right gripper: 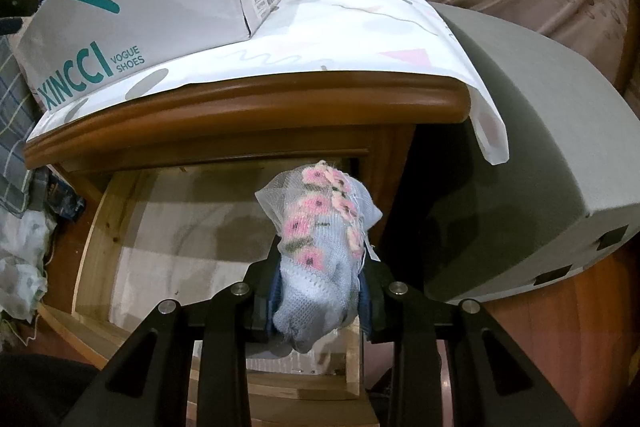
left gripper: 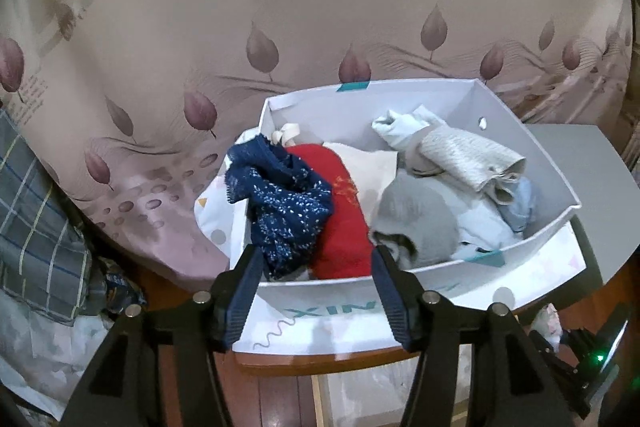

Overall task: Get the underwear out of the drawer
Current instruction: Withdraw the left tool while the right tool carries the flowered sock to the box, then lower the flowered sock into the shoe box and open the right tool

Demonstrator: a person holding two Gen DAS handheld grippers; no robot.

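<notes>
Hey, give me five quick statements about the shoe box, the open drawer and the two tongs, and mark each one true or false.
1. The right tongs are shut on a pale blue garment with pink flowers. True.
2. The left tongs grip the red garment. False: they are open and hold nothing, with their tips in front of the box.
3. The white shoe box has its lid on. False: it is open-topped and filled with clothes.
4. The shoe box stands on a patterned white cloth covering the wooden cabinet. True.
5. The open drawer below is packed with clothes. False: the part of it in view shows only its pale lining.
</notes>
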